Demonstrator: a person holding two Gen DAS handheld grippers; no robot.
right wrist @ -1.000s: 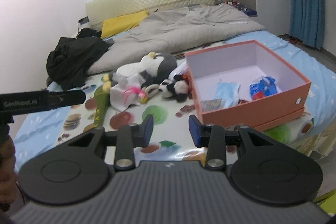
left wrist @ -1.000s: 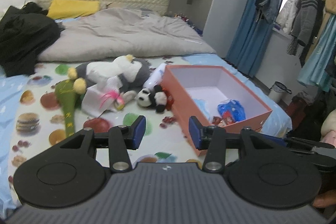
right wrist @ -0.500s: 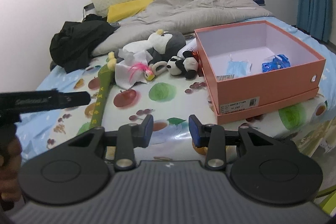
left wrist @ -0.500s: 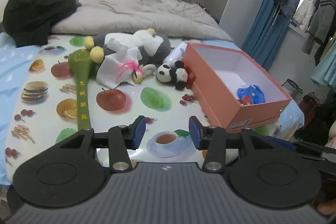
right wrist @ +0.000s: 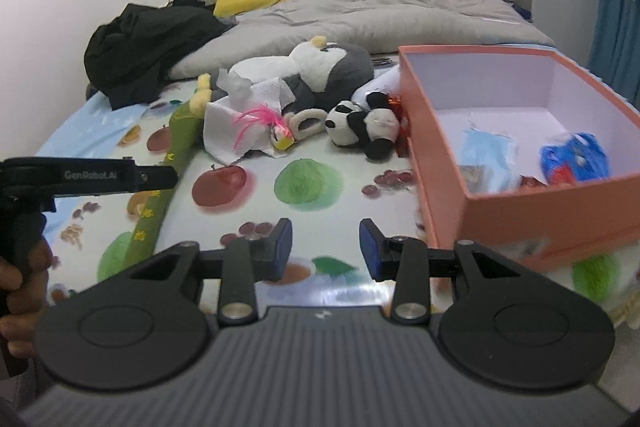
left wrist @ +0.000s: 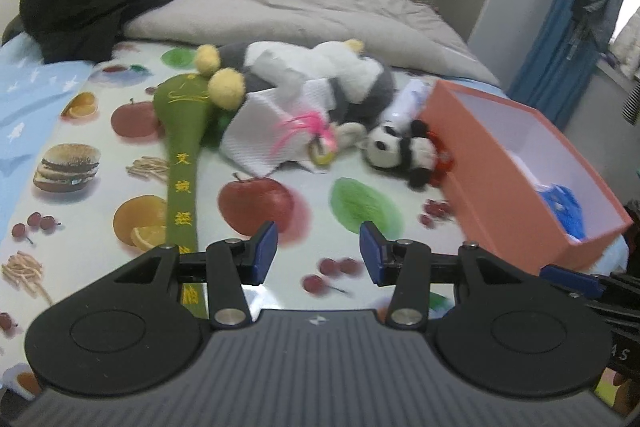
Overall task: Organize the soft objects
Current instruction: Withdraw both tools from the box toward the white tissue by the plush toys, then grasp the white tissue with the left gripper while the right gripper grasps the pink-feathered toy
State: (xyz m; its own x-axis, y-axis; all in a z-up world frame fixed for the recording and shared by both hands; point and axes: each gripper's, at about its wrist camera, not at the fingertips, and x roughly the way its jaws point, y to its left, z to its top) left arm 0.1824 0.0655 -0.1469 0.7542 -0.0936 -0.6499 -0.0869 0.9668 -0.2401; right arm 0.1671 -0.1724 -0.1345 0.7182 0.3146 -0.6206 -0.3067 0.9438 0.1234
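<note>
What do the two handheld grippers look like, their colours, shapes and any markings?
Both the left gripper and right gripper have matte black bodies with two round discs, a ribbed grey top plate, silver pivot screws, and black fingers tipped with blue pads. Seen from the side, the left gripper bears white "GenRobot.AI" lettering.

Both grippers now sit lower and closer over the bed than a second ago, tilted further down. Ahead of the left gripper (left wrist: 318,253) the toys fill more of the view: the panda (left wrist: 404,153) and green plush (left wrist: 182,147) loom nearer, and the far wardrobe and hanging clothes have slipped out. From the right gripper (right wrist: 325,249), the box (right wrist: 520,203) sits nearer, its near wall close on the right.
</note>
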